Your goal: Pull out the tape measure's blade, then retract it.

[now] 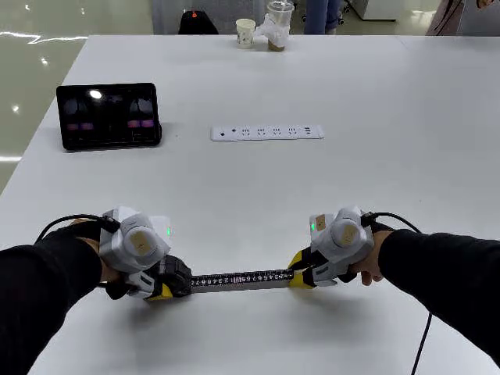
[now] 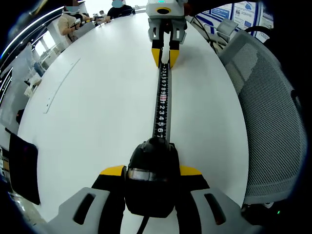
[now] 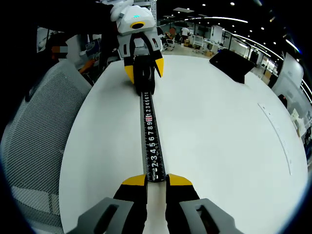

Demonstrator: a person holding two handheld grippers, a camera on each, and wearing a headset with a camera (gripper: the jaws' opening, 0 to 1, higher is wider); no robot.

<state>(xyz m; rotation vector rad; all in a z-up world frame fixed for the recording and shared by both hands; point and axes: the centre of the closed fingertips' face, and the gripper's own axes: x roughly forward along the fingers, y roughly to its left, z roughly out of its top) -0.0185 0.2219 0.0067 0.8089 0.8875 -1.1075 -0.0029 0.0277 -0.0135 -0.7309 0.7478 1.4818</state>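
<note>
left gripper fingers clamp tape case | right gripper pinches blade tip | power strip, tablet beyond

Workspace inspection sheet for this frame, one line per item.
Surface: white table, bare around the work.
Job's things: tape case near the front edge; blade pulled out, lying flat between the grippers, numbers up.
Clutter: tablet, power strip and two cups, all well away from the tape.
Grippers: left gripper shut on the case; right gripper shut on the blade's end.
Cables: a black cable loops from the left gripper, another from the right.
Surroundings: mesh chair behind the front edge; people at the far end of the table.
</note>
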